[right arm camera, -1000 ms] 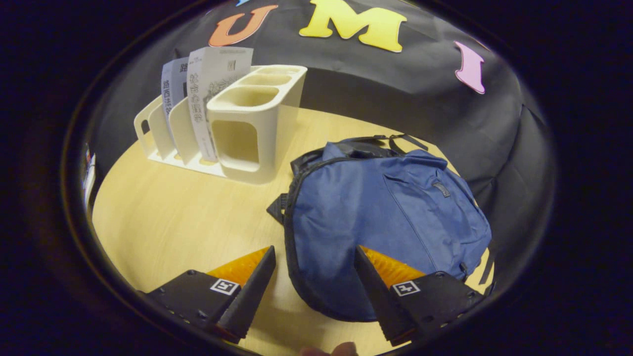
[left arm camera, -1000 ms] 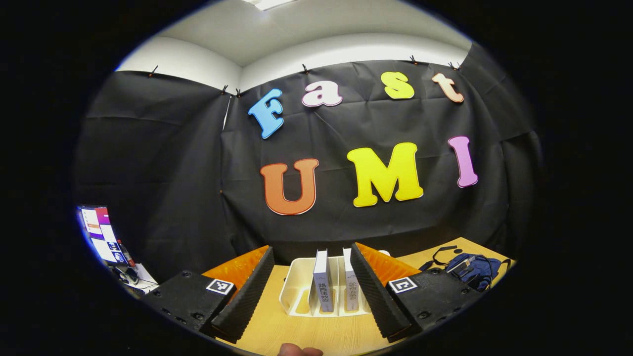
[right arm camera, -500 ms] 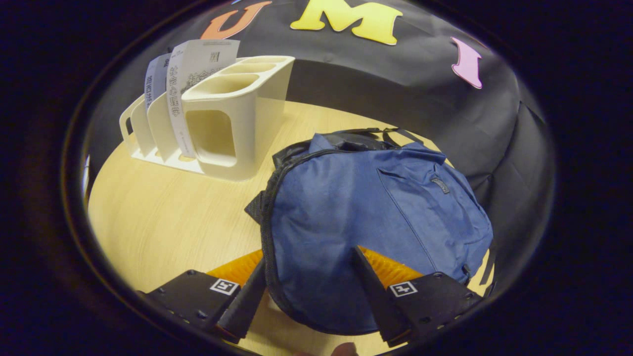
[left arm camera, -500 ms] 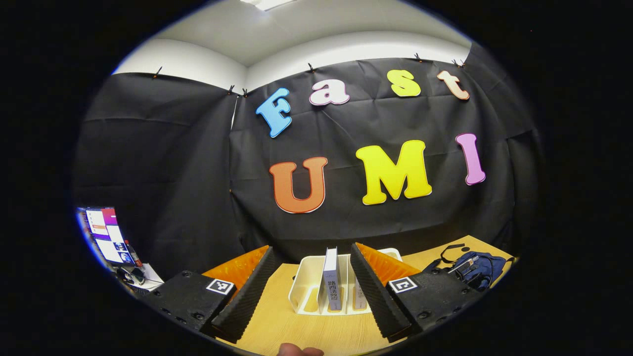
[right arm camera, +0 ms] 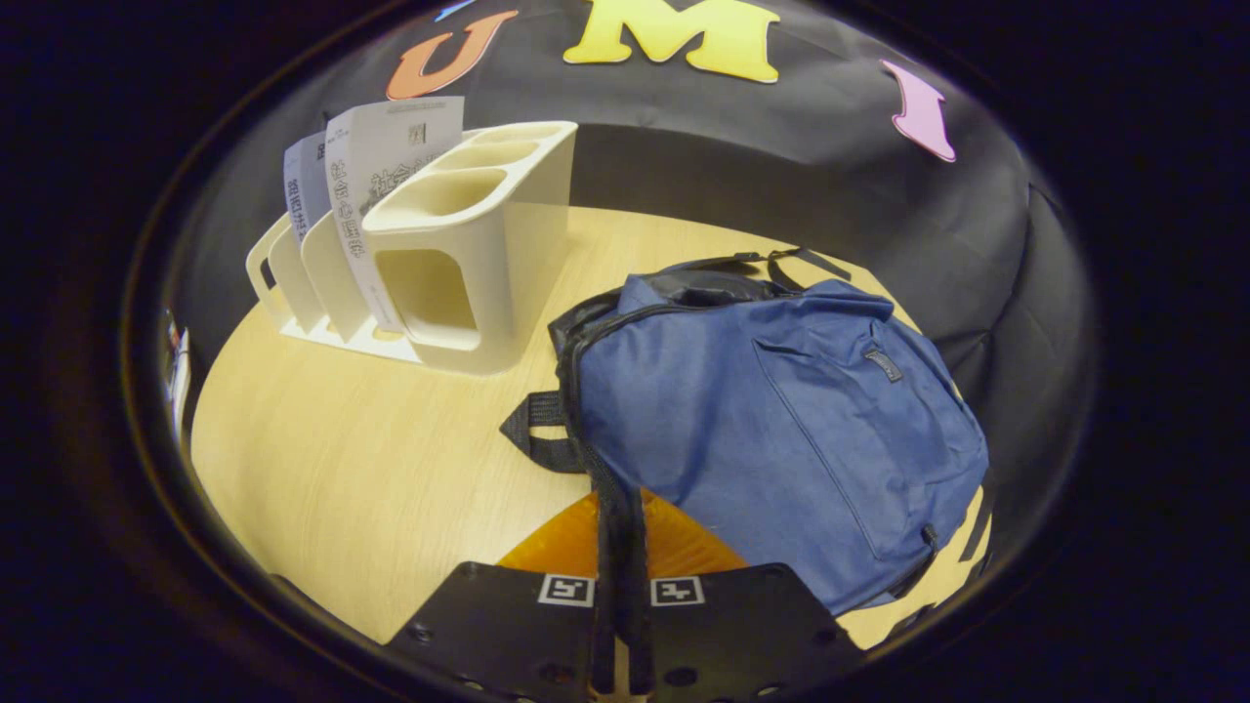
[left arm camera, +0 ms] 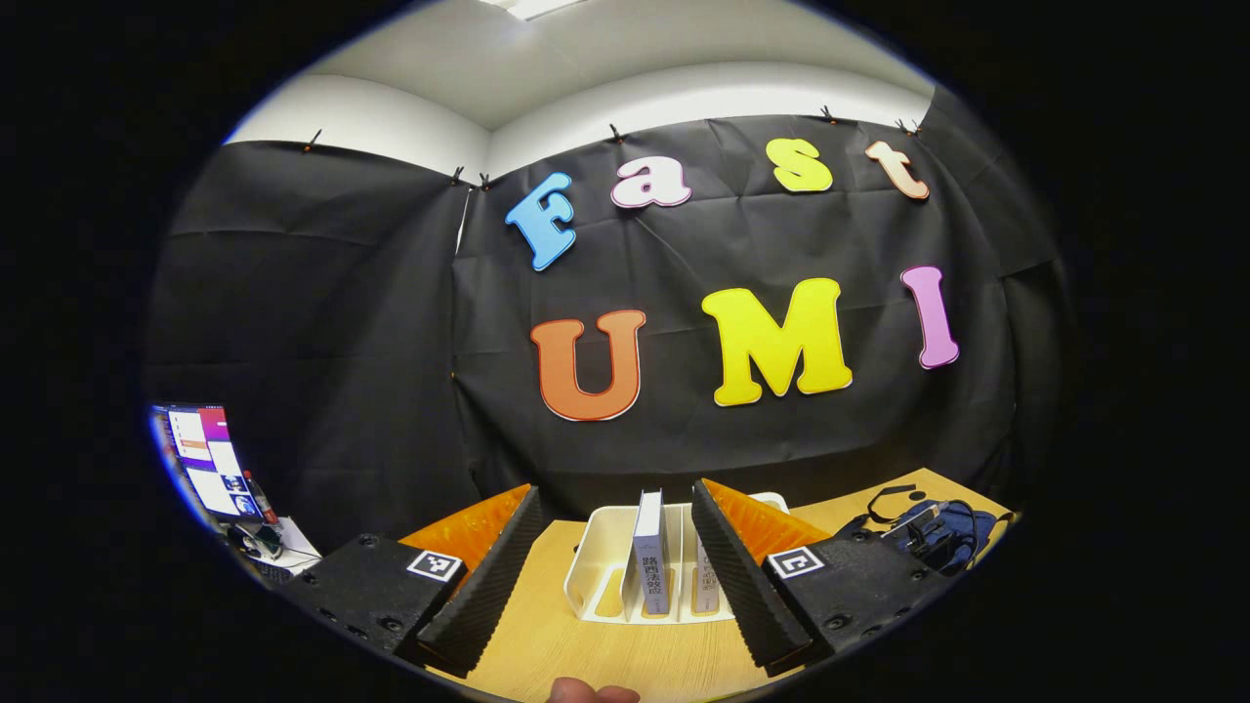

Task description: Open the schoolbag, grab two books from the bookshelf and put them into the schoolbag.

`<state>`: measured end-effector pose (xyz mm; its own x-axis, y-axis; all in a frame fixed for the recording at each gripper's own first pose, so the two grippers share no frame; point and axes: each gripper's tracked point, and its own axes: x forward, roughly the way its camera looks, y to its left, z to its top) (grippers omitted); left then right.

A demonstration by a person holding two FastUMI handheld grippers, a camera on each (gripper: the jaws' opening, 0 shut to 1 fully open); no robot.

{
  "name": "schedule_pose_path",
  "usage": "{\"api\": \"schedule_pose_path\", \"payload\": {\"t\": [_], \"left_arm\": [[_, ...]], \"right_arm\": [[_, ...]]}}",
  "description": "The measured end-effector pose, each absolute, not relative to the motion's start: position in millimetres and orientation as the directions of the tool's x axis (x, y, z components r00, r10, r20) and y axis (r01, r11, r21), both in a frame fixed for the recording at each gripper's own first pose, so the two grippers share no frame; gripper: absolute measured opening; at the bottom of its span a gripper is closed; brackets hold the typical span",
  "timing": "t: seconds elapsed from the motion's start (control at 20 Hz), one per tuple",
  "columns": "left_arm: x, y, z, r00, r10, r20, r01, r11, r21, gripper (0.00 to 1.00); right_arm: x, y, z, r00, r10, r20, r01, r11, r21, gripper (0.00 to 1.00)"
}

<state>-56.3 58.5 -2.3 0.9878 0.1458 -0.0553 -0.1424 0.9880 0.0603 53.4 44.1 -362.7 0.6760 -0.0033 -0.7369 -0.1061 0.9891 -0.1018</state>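
Looked like the bag-opening step to me; the right hand-held gripper [right arm camera: 618, 547] had its fingers clamped together at the left edge of the blue schoolbag [right arm camera: 781, 439], right on the dark zipper seam, though whether it actually had the zip pull or just a pinch of fabric I couldn't tell; the bag was lying flat on the worktop [right arm camera: 371, 469] with the zip apparently closed, so nothing was open yet; my guess for the next move would be dragging that pinch along the seam, and it'd probably need the bag held down or it'd just slide.

The bookshelf [right arm camera: 459, 283], a cream divider rack, sat just beside the bag's top end, with two books standing upright in its slots; the nearer one [right arm camera: 376, 186] had a white spine.

Meanwhile the left hand-held gripper [left arm camera: 615, 576] was hanging wide open and empty, pointed straight at the rack, the grey-spined book [left arm camera: 649, 547] showing between its fingers but well apart from them; the schoolbag was off to its right on the worktop.
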Motion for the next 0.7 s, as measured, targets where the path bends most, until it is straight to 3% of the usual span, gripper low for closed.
{"api": "schedule_pose_path", "payload": {"t": [0.05, 0.4, 0.7], "left_arm": [[-56.7, 59.1, -2.0, 0.988, 0.147, -0.057, -0.144, 0.988, 0.055, 0.97], [-44.7, 64.8, -8.2, 0.983, 0.162, -0.081, -0.16, 0.987, 0.034, 0.98], [-20.3, 59.4, -23.3, 0.979, 0.158, -0.128, -0.16, 0.987, -0.005, 0.98]], "right_arm": [[55.7, 44.4, -361.9, 0.676, 0.004, -0.737, -0.106, 0.99, -0.091, 0.0], [44.2, 40.7, -313.9, 0.712, 0.067, -0.699, -0.185, 0.978, -0.095, 0.0], [39.5, -0.5, -258.3, 0.735, 0.066, -0.675, -0.142, 0.988, -0.058, 0.0]]}}
